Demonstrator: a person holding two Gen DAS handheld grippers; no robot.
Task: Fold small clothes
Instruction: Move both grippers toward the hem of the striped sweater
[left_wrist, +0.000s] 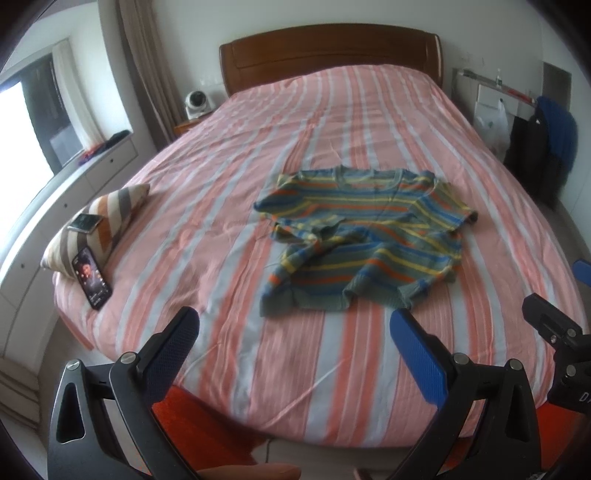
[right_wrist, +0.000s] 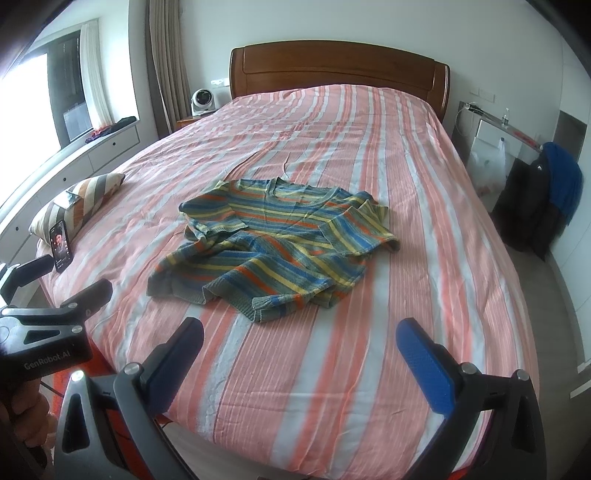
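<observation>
A small striped knit shirt (left_wrist: 365, 236), in blue, yellow, orange and grey-green, lies rumpled on the bed with its neck toward the headboard; its lower left part is bunched. It also shows in the right wrist view (right_wrist: 277, 243). My left gripper (left_wrist: 295, 328) is open and empty, held above the bed's near edge, short of the shirt's hem. My right gripper (right_wrist: 299, 332) is open and empty, also just short of the hem. The right gripper's body shows at the right edge of the left wrist view (left_wrist: 557, 332), and the left gripper's body at the left of the right wrist view (right_wrist: 48, 325).
The bed (left_wrist: 229, 192) has a pink and white striped cover and a wooden headboard (left_wrist: 328, 51). A striped cushion (left_wrist: 107, 218) with a phone (left_wrist: 92, 282) leaning on it lies at the left edge. Dark clothes (right_wrist: 546, 199) hang at the right.
</observation>
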